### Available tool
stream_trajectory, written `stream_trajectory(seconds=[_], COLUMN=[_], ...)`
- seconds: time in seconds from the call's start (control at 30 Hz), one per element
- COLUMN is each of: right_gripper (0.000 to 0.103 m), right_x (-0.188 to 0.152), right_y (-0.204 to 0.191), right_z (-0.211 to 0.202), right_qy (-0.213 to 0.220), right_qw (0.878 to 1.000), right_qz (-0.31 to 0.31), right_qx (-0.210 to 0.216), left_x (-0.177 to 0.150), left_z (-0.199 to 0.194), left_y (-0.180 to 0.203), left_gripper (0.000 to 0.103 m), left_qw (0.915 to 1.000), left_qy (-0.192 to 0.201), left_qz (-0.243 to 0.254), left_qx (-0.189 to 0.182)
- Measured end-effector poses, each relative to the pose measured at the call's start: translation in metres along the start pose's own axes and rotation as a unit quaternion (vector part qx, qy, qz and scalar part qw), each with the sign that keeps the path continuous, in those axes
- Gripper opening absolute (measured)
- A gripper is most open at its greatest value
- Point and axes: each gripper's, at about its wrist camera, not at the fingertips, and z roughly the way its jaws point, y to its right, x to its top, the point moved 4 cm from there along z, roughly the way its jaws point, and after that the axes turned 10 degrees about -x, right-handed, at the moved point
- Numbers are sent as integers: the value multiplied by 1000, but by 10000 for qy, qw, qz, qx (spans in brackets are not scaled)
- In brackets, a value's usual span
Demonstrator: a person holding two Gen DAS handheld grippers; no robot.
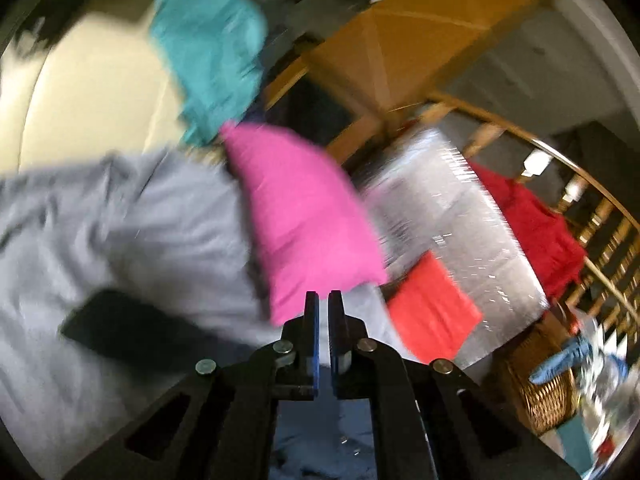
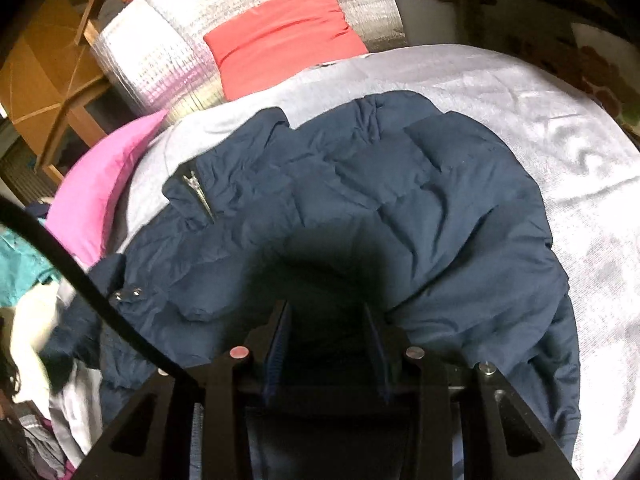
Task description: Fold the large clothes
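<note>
Fingers [image 2: 288, 332] over navy jacket [image 2: 360, 200], grey bedsheet [image 2: 580, 200]

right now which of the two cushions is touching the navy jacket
The pink cushion: its lower edge meets the navy jacket at the left. The red cushion lies farther back, grey bedsheet between.

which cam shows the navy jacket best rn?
Right wrist. The navy jacket fills the middle of that view, spread on the grey sheet, with zipper pull and snaps sharp. The left wrist view is motion-blurred and shows only a dark blue strip beneath the left gripper.
</note>
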Motion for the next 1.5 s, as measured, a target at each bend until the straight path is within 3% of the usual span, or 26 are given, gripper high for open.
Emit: stream_trajectory(seconds=[0.1,0.2,0.27,0.33,0.43,0.5,0.63,0.73,0.9,1.07,1.1,1.13,1.2,1.3,1.4,1.5], right_gripper=[40,40,40,41,41,52,58,58,58,58,58,58,58,58,58,58], right_x=[5,11,13,15,15,13,8,7,7,8,9,9,10,11,13,15], right_y=[5,13,18,20,18,14,4,0,0,2,2,2,2,6,11,16], right_z=[-10,-18,-20,-19,-16,-15,-16,-16,-13,-14,-14,-15,-16,-17,-20,-22], right_qy=[172,291,224,151,83,36,78,123,93,111,121,143,168,182,215,265], right_qw=[9998,9994,9990,9987,9983,9985,9985,9989,9990,9989,9988,9989,9989,9987,9986,9982], right_qz=[75,164,268,344,379,340,225,177,179,204,199,184,175,236,301,386], right_qx=[19,122,288,342,426,435,487,418,394,417,419,413,400,412,385,367], left_x=[-5,-15,-21,-28,-42,-50,-73,-82,-89,-80,-79,-79,-78,-74,-62,-48], left_z=[-5,1,12,21,18,12,9,13,28,39,42,43,49,54,54,53], left_y=[41,45,19,-19,-83,-114,-157,-173,-187,-191,-191,-192,-195,-193,-175,-135], left_gripper=[3,3,11,58,61,61,65,66,66,64,60,44,29,14,9,9], left_qw=[9970,9962,9982,9933,9786,9657,9409,9345,9358,9456,9471,9486,9516,9570,9657,9785], left_qy=[48,-124,-485,-897,-882,-973,-1201,-1172,-957,-746,-730,-713,-791,-828,-782,-667], left_qz=[737,862,284,-483,-1354,-1714,-2632,-2881,-3009,-2793,-2723,-2634,-2456,-2261,-1845,-1307], left_qx=[-211,76,213,553,1273,1689,1763,1732,1567,1496,1531,1601,1668,1619,1654,1449])
